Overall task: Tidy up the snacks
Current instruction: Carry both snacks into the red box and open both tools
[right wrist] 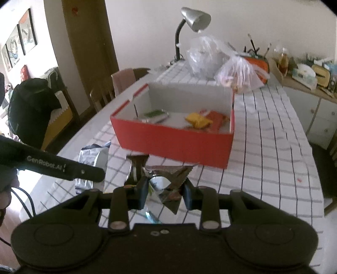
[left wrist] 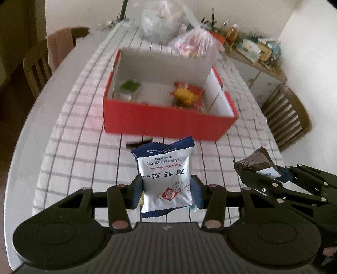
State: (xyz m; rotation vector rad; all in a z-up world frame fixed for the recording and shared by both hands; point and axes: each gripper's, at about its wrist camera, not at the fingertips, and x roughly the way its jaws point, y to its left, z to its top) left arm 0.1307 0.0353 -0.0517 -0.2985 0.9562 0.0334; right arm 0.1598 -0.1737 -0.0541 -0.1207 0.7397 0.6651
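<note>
My left gripper [left wrist: 167, 189] is shut on a white and blue snack packet [left wrist: 166, 168], held upright above the checked tablecloth [left wrist: 80, 147]. My right gripper [right wrist: 166, 189] is shut on a dark brown, shiny snack packet [right wrist: 168, 181]; the left wrist view shows this packet [left wrist: 254, 162] at the right edge. Beyond both stands an open red box [left wrist: 168, 124] with white inner walls. It holds a green packet [left wrist: 130, 85] on the left and yellow and red packets [left wrist: 185, 94] on the right. Another dark packet [right wrist: 137, 162] lies on the cloth just in front of the box [right wrist: 174, 145].
Two clear plastic bags [right wrist: 238, 71] of goods and a desk lamp [right wrist: 195, 16] stand behind the box. Wooden chairs [left wrist: 288, 113] flank the table on both sides. A cluttered sideboard [right wrist: 305, 84] runs along the right wall. A black backpack [right wrist: 31, 105] hangs at the left.
</note>
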